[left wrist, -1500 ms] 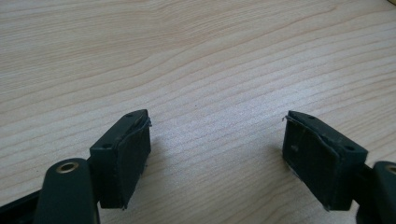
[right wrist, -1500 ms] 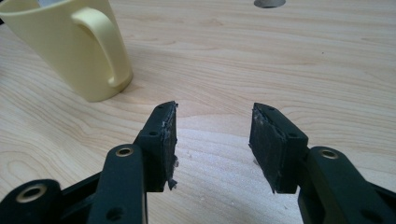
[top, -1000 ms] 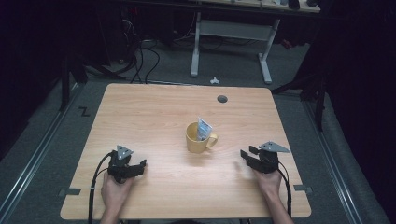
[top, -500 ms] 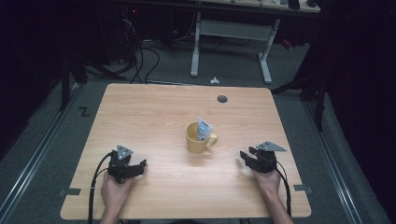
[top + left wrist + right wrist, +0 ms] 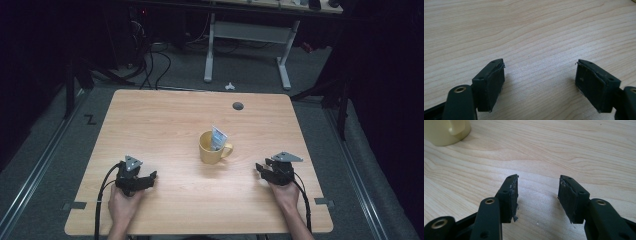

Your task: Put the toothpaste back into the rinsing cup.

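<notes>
Table (image 5: 165,120) with one mug (image 5: 212,148), one packet (image 5: 218,138), two grippers' fingers (image 5: 491,83) apart, empty

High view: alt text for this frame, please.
A yellow mug holding a small packet stands mid-way on a wooden table. Nearer the person, the left gripper and right gripper rest open on either side, both apart from it.

The right gripper (image 5: 264,169) has crept a little left, toward the mug (image 5: 212,147). The left gripper (image 5: 145,177) may have nudged slightly, hard to tell from here.
</notes>
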